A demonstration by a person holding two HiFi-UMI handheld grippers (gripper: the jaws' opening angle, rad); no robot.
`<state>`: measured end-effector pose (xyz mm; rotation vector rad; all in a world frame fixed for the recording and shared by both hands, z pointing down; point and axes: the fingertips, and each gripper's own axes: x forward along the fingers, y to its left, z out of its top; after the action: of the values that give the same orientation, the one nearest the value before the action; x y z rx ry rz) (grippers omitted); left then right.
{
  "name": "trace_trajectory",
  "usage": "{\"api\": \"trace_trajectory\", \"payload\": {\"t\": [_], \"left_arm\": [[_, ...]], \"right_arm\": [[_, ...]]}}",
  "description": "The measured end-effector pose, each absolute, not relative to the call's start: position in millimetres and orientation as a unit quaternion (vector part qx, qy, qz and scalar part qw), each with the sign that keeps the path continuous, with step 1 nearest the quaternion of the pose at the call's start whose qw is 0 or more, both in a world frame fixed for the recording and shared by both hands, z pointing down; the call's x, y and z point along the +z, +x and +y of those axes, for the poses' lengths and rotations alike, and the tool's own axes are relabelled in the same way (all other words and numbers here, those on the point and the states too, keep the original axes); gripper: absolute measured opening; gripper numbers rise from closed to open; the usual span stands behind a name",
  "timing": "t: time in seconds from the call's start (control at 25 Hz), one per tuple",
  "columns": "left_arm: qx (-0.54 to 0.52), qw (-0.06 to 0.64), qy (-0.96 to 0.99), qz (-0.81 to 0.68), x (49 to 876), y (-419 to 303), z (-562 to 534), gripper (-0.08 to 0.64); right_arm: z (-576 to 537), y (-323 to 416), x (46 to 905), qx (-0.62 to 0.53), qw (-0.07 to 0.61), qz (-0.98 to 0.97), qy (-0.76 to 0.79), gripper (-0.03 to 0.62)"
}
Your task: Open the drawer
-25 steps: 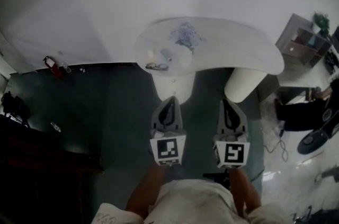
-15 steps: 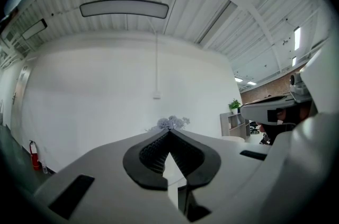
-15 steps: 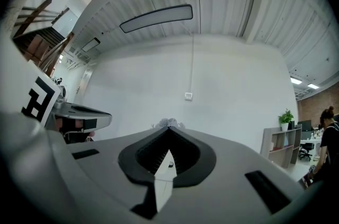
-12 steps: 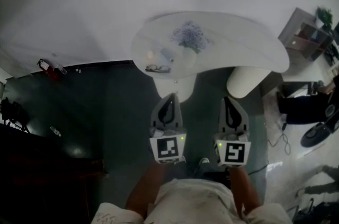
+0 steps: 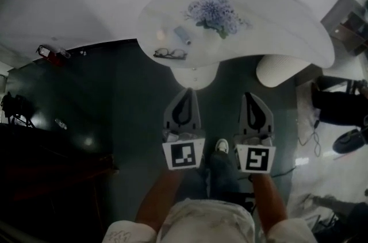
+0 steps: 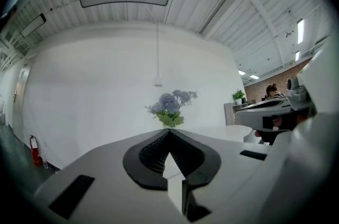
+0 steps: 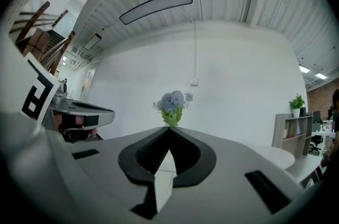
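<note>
Ahead: white rounded pedestal [image 5: 195, 76] under white curved tabletop [image 5: 287, 35]; the drawer is probably there, its front unclear.
Left gripper [image 5: 186, 92]: jaws closed, empty.
Right gripper [image 5: 248, 96]: jaws closed, empty.
Technique: part one gripper's jaws before the handle, approach level, pull straight.

I have moved up on the white surface [image 5: 276, 23], so it and its flowers [image 5: 214, 9] now loom larger and closer ahead of my left tongs [image 5: 186, 93] and right tongs [image 5: 249, 97], and my shoe [image 5: 221, 146] has appeared between them.
</note>
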<state>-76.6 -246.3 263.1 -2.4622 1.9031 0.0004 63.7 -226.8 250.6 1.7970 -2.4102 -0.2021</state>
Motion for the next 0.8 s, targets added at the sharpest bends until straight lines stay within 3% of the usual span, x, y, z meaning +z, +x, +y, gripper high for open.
{"api": "trace_trajectory", "payload": {"t": [0.6,0.8], "left_arm": [[-0.029,-0.038,-0.78,0.625,448,-63,-283,-0.003],[-0.042,-0.031,-0.772,0.634,509,-67,-296,-0.003]], "right_arm": [[-277,66,435,-0.031,0.112,-0.825,0.554,0.005],[-295,69,486,-0.051,0.08,-0.825,0.558,0.005]]}}
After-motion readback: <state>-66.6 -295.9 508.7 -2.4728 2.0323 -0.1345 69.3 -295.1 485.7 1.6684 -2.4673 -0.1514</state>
